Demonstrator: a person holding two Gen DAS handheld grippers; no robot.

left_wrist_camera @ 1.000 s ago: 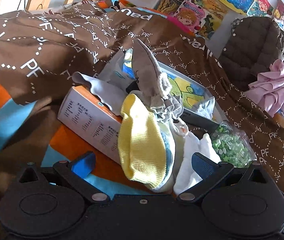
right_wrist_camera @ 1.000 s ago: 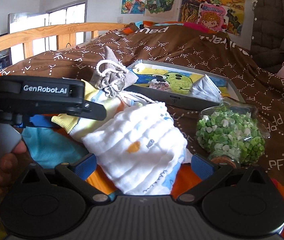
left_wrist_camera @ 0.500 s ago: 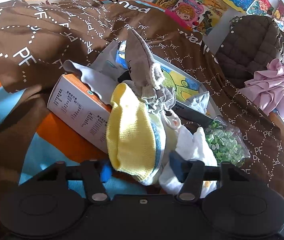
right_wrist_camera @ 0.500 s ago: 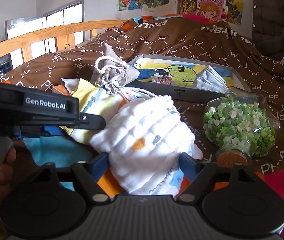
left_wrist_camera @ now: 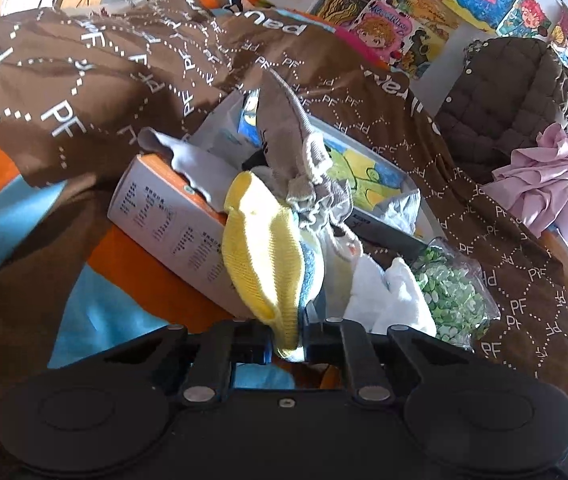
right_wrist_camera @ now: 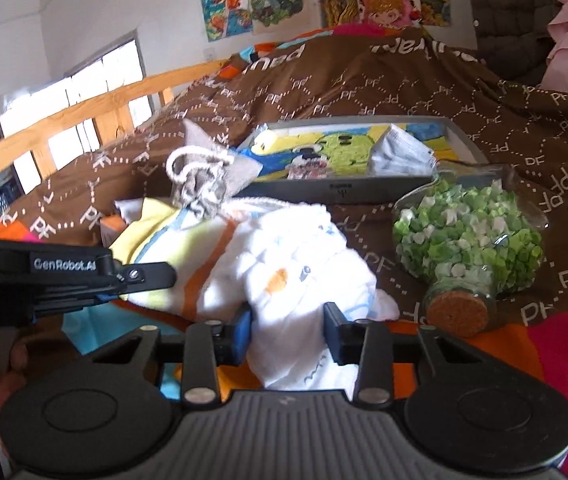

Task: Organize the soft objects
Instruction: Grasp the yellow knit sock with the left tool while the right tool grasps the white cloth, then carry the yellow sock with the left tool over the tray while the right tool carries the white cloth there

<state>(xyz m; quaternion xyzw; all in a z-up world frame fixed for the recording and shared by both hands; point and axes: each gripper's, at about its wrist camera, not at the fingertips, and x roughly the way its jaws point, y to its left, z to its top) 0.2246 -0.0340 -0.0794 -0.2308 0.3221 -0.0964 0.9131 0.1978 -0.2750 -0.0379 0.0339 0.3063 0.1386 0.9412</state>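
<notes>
A yellow knitted cloth (left_wrist_camera: 264,256) lies over a box in a pile of soft things. My left gripper (left_wrist_camera: 287,346) pinches its lower edge, and the jaws are still closing. A grey drawstring pouch (left_wrist_camera: 284,128) sits on top of the pile. To the right lies a white muslin cloth (left_wrist_camera: 387,296). In the right wrist view the white cloth (right_wrist_camera: 295,264) is bunched between the pads of my right gripper (right_wrist_camera: 287,332), whose jaws are closing on it. The left gripper (right_wrist_camera: 164,276) shows from the side at the yellow cloth (right_wrist_camera: 164,232).
A white and orange box (left_wrist_camera: 164,224) lies under the pile. Behind it are a grey picture tray (right_wrist_camera: 343,192) holding a face mask (right_wrist_camera: 399,152), and a corked glass bottle of green paper stars (right_wrist_camera: 467,244). All rests on a brown blanket (left_wrist_camera: 84,80). A wooden bed rail (right_wrist_camera: 84,116) runs along the left.
Both grippers' jaws went from wide open to closed in, the left on the yellow cloth's edge, the right on the white cloth. The right wrist view has tilted.
</notes>
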